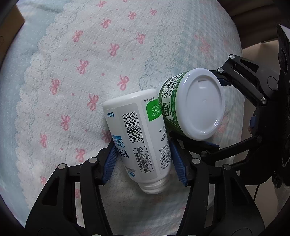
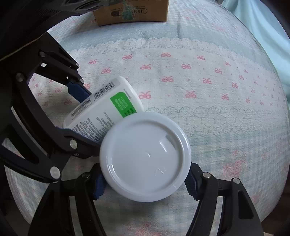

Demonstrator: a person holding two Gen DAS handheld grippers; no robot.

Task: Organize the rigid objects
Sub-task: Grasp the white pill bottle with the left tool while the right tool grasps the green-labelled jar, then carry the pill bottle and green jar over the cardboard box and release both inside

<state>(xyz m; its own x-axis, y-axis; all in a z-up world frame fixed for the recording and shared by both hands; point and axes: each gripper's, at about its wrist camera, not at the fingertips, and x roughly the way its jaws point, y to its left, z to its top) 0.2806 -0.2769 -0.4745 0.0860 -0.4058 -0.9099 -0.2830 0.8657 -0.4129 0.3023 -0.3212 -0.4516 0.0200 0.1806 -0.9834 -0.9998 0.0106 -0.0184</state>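
Left gripper (image 1: 145, 159): blue pads pressed on both sides of the white bottle (image 1: 137, 136), which lies uncapped on the bow-print cloth (image 1: 81, 54). Right gripper (image 2: 145, 183): clamped on the green jar (image 1: 174, 109) with white lid (image 2: 145, 156), upright, touching the bottle's base. Cardboard box (image 2: 132, 12) at cloth's far edge.

1. Left gripper (image 1: 145, 161): black angular linkage arms joined by round silver screws.
2. Its fingers (image 1: 178, 163) carry ribbed blue pads.
3. Right gripper (image 2: 145, 183): same black frame, silver screws, blue pads; a thin black cable (image 1: 256, 190) trails beneath.
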